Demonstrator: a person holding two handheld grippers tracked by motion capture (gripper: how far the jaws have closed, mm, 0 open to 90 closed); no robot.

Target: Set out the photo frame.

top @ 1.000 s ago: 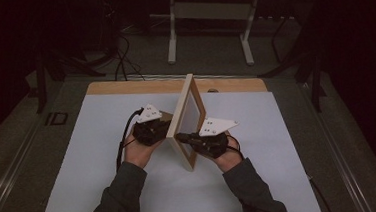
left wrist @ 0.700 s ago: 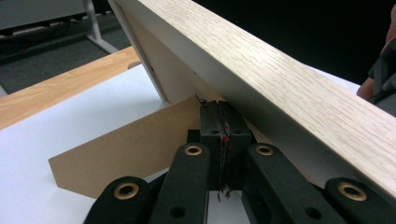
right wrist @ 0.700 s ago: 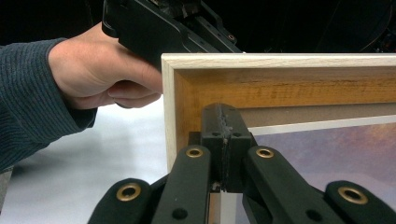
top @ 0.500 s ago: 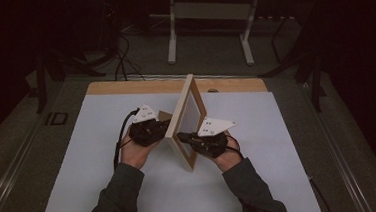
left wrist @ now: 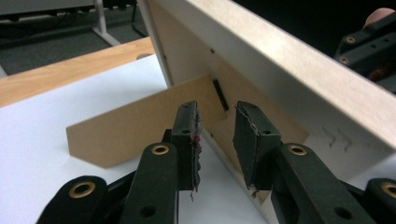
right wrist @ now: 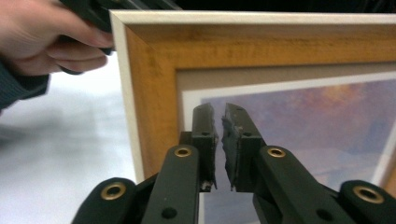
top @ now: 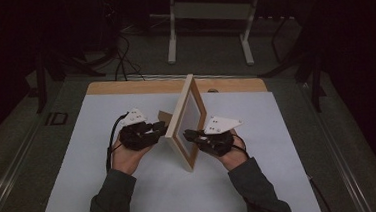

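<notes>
A wooden picture frame (top: pixel 186 121) stands upright on its edge at the table's middle, propped by a brown back stand (top: pixel 162 117). My left gripper (top: pixel 161 130) is at the frame's back, its tips close to the stand (left wrist: pixel 130 126). Its jaws (left wrist: pixel 217 126) are open a little, with nothing between them. My right gripper (top: pixel 187 134) points at the frame's front. In the right gripper view its jaws (right wrist: pixel 219 121) are shut and empty, just before the picture (right wrist: pixel 327 121) and the frame's corner (right wrist: pixel 154 93).
A white sheet (top: pixel 107 192) covers the table, with a bare wooden strip (top: pixel 124 87) along the far edge. Beyond the table stand a metal-legged stand (top: pixel 209 14) and floor cables (top: pixel 122 60). The person's left hand (right wrist: pixel 42 37) shows past the frame's edge.
Hardly anything: both hands have shifted slightly beside the frame, which stands where it was.
</notes>
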